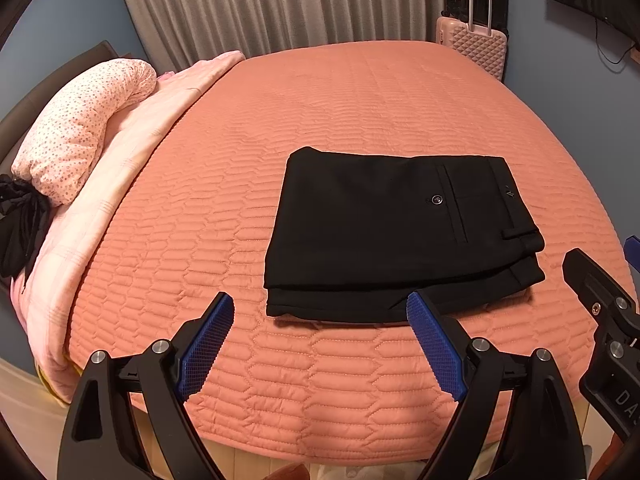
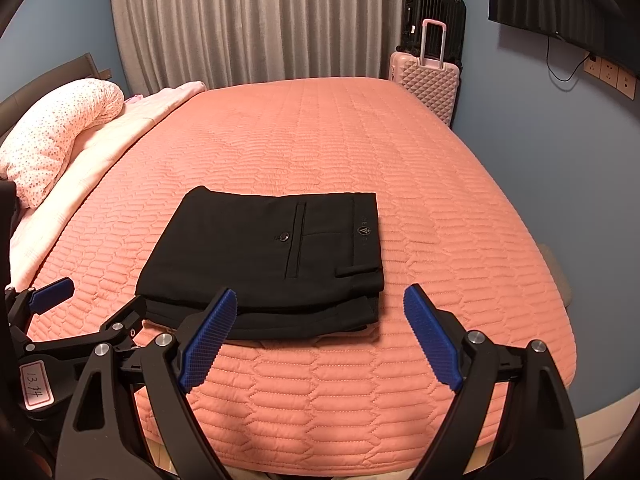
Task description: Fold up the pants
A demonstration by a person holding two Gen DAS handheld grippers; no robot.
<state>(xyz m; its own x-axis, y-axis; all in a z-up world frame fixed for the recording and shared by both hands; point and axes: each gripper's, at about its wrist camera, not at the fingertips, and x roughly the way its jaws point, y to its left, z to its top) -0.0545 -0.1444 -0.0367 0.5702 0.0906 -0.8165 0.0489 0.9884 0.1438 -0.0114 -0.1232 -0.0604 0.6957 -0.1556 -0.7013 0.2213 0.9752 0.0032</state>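
Black pants (image 1: 392,236) lie folded into a compact rectangular stack on the salmon quilted bed (image 1: 320,100), back pocket and button up, waistband to the right. They also show in the right wrist view (image 2: 272,256). My left gripper (image 1: 320,312) is open and empty, just in front of the stack's near edge. My right gripper (image 2: 318,306) is open and empty, in front of the stack's near right corner. Each gripper shows at the edge of the other's view: the right one (image 1: 600,300), the left one (image 2: 92,312).
A floral pillow (image 1: 80,136) and a pale pink folded blanket (image 1: 132,168) lie along the bed's left side. A pink suitcase (image 2: 428,80) and a black one (image 2: 434,12) stand at the far right corner. Curtains (image 2: 260,20) hang behind the bed.
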